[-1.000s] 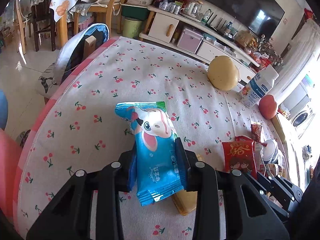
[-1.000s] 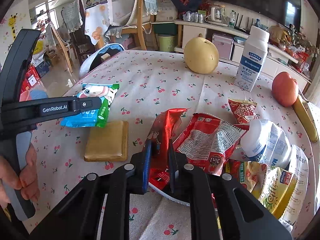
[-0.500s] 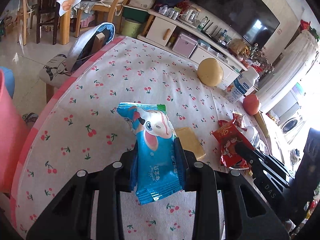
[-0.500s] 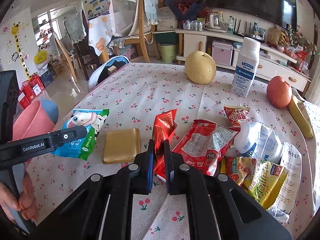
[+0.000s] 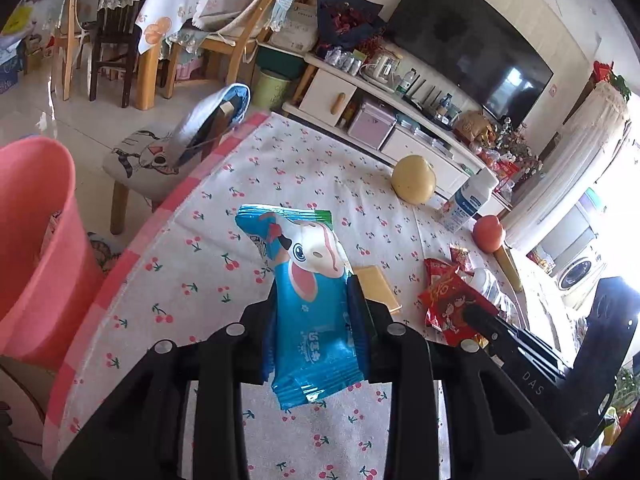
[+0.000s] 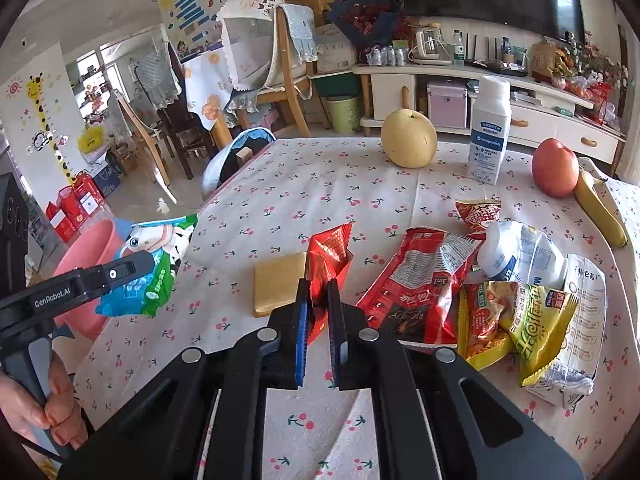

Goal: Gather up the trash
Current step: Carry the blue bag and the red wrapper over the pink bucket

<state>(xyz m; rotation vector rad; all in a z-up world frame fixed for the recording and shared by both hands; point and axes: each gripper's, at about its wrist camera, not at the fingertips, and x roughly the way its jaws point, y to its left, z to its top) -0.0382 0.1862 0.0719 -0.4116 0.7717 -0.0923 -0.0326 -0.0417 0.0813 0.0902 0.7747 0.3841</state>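
Trash: my left tongs [image 5: 316,322] are pinching a blue cow wrapper [image 5: 308,300] above the table [image 5: 288,168]; my right tongs [image 6: 319,312] are pinching a red wrapper [image 6: 328,252]; a pink bin [image 5: 36,248] is standing beside the table.

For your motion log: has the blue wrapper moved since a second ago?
Yes. The blue wrapper, clamped in the left tongs, went left toward the pink bucket, away from the yellow block.
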